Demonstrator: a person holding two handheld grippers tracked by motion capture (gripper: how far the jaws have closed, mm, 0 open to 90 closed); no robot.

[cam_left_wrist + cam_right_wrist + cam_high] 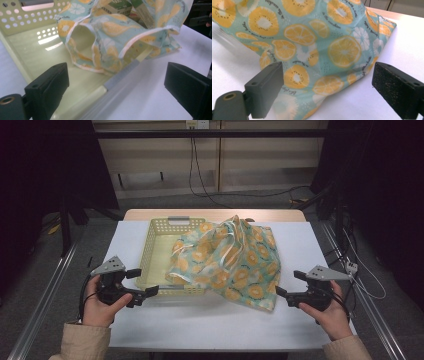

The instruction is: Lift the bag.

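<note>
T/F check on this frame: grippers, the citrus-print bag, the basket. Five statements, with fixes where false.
1. The left gripper is shut on the basket rim. False: its jaws stand apart and hold nothing.
2. The citrus-print bag lies partly in the basket and partly on the white table top. True.
3. The right gripper is open, with the bag just ahead of it. True.
4. The basket is dark blue. False: it is pale yellow, with perforated walls.
5. Green-and-white cartons show inside the bag's open top in the left gripper view. True.
</note>
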